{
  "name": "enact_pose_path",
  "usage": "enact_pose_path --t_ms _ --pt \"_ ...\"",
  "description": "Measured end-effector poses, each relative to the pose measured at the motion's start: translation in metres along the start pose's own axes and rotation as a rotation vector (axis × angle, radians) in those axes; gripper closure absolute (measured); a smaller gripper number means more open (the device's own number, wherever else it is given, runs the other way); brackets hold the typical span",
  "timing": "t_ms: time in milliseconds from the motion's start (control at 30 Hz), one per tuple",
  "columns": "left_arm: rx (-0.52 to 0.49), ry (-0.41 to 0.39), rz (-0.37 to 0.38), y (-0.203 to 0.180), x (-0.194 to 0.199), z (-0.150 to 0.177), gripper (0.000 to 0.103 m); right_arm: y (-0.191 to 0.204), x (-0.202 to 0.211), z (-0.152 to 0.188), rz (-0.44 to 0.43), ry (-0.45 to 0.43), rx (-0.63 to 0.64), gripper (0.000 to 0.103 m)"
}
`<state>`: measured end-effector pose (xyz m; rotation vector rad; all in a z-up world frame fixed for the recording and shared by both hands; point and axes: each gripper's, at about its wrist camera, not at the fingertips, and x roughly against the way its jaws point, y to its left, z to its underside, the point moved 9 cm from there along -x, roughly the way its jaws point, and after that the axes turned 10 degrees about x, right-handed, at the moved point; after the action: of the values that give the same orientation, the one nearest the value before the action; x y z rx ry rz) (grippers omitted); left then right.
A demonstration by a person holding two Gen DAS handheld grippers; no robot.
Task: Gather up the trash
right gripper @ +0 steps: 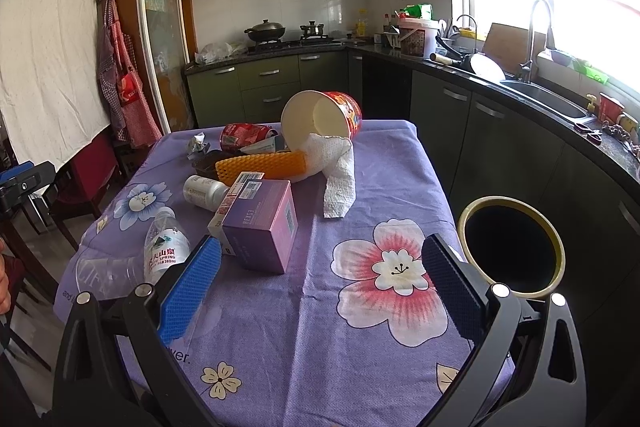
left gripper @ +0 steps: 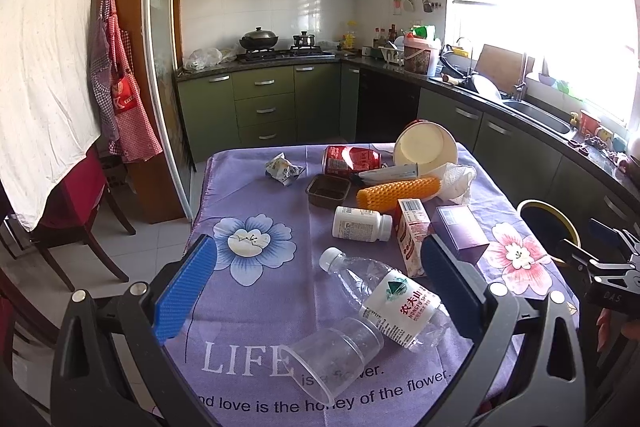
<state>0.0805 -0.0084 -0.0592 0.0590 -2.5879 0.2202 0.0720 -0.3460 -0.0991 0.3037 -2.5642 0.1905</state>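
Observation:
Trash lies scattered on the purple flowered tablecloth (left gripper: 256,291). Nearest my open left gripper (left gripper: 318,277) are a clear plastic cup (left gripper: 336,355) and a crushed water bottle (left gripper: 384,299), both on their sides. Farther back lie a white pill bottle (left gripper: 360,223), a red-white carton (left gripper: 412,235), a purple box (right gripper: 262,229), an orange foam sleeve (left gripper: 398,191), a dark tray (left gripper: 328,190), a red can (left gripper: 350,158), a tipped noodle bowl (right gripper: 320,119) and a paper towel (right gripper: 338,171). My right gripper (right gripper: 320,283) hangs open over the pink flower, empty. The bin (right gripper: 512,247) stands at the table's right edge.
Green kitchen cabinets (left gripper: 260,107) and a stove with a wok lie behind the table. A counter with a sink (right gripper: 552,103) runs along the right. A red chair (left gripper: 80,195) and a white sheet stand to the left. A crumpled wrapper (left gripper: 284,169) lies at the table's far left.

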Motion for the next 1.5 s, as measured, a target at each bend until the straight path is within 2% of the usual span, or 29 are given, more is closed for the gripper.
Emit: enact_pose_path --t_ms 1500 --pt "-0.021 -0.001 0.004 -0.0056 0.003 -0.0088 0.006 -0.001 -0.008 0.0016 -0.006 0.023 0.006 0.004"
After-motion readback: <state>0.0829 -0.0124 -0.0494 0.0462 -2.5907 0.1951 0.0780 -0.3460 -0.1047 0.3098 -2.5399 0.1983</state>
